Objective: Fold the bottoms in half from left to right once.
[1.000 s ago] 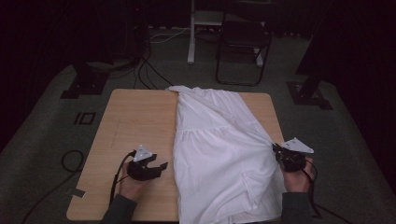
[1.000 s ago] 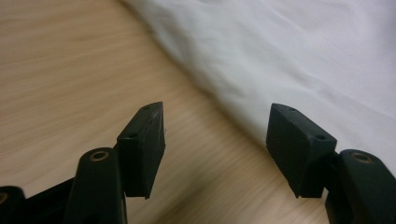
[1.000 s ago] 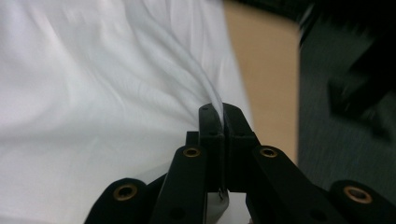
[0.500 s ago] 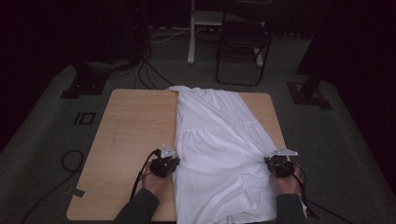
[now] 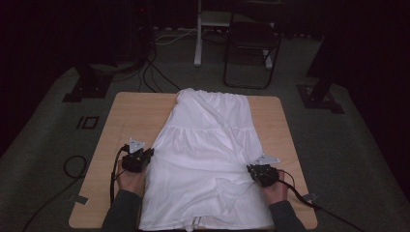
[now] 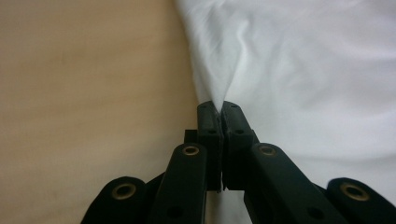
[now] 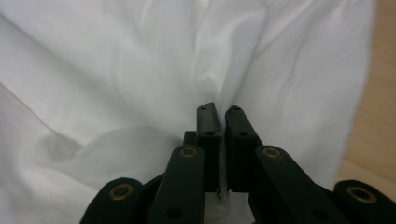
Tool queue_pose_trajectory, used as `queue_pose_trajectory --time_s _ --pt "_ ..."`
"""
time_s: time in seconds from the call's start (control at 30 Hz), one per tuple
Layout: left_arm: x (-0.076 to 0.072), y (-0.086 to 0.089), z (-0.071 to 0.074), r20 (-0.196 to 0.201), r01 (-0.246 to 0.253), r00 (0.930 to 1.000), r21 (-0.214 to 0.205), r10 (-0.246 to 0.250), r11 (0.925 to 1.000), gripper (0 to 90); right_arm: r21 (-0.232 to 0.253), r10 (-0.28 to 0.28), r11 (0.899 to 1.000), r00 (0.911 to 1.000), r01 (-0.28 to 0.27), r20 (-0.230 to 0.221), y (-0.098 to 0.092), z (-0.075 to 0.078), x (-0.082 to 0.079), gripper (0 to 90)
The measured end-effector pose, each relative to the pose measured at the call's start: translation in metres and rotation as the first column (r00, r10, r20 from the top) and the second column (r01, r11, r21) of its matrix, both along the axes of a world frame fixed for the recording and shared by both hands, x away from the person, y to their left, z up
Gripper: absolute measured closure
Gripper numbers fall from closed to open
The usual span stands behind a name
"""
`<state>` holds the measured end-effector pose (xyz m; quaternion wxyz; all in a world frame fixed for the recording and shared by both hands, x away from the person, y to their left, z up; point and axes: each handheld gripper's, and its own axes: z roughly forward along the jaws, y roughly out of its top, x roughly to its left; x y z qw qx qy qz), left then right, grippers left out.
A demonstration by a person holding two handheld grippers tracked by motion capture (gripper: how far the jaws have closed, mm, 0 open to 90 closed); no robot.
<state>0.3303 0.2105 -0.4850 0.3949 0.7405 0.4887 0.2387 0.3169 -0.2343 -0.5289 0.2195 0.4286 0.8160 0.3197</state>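
Note:
A white garment lies spread lengthwise down the wooden table, its narrow end far from me and its wide hem at the near edge. My left gripper is shut on the garment's left edge, and in the left gripper view the cloth rises in a pinched fold out of the black jaws. My right gripper is shut on the garment's right edge; the right gripper view shows fabric bunched between its closed fingertips. A hand holds each gripper from below.
A dark folding chair and a white stand leg are beyond the table's far edge. Cables run across the grey floor at the far left. Black stand feet flank the table. Bare wood shows left of the garment.
My left gripper went right to the garment's left edge, closed on it and drew it back left. My right gripper slid down along the right edge toward me, still gripping cloth.

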Motion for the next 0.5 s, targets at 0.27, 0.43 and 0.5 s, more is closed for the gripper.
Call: queue_pose_trajectory --time_s 0.27,0.43,0.5 --pt "-0.019 -0.037 0.045 0.153 0.054 0.9861 0.084 -0.066 0.9950 82.8 0.169 -0.162 0.978 0.9579 0.124 0.237 -0.045 0.058 -0.025 87.5" --pt "-0.008 -0.057 0.012 0.039 0.085 0.9950 0.132 -0.091 0.9876 62.0 0.115 -0.231 0.969 0.9664 0.218 0.112 -0.065 0.029 -0.008 75.7" --pt "-0.005 -0.062 -0.003 -0.025 0.113 0.9935 0.130 -0.111 0.9850 56.3 0.096 -0.215 0.973 0.9761 0.212 0.030 -0.064 0.011 -0.003 68.6"
